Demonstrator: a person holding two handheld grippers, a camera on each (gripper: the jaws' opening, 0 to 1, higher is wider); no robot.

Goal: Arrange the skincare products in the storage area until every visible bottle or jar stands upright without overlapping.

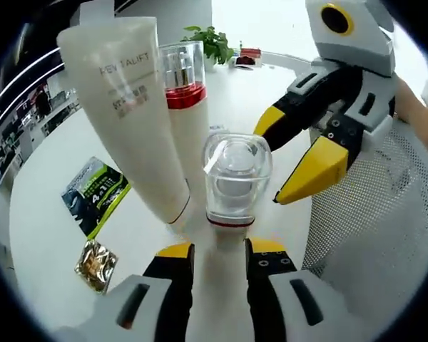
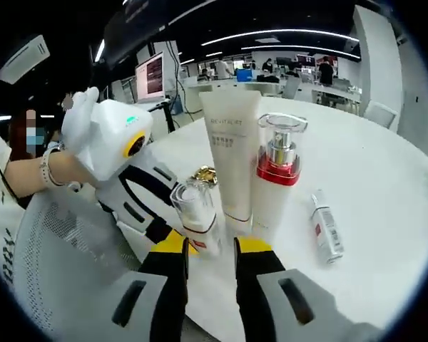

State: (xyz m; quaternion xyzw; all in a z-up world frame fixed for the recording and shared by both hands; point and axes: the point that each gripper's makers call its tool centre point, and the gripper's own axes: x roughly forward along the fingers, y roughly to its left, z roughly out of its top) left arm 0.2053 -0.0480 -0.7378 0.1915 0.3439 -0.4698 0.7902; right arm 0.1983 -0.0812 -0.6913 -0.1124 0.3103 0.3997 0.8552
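My left gripper [image 1: 221, 249] is shut on the white body of a small bottle with a clear square cap [image 1: 235, 174]. In the right gripper view that bottle [image 2: 196, 214] stands just beyond my right gripper [image 2: 212, 249]. The right gripper [image 1: 294, 151] is open, its yellow tips close to the right of the cap and not touching it. Behind it a tall cream tube [image 1: 128, 100] [image 2: 232, 149] stands on its cap. A white pump bottle with a red collar [image 1: 187, 107] [image 2: 277, 171] stands upright beside the tube. A small white tube [image 2: 327, 226] lies flat on the white round table [image 2: 371, 157].
A gold foil packet [image 1: 96, 263] and a green-black leaflet [image 1: 96, 192] lie on the table. A potted plant [image 1: 210, 39] stands at its far edge. A grey mesh chair back [image 1: 371, 235] [image 2: 64, 249] is close by. A person's hand [image 2: 57, 167] holds the left gripper.
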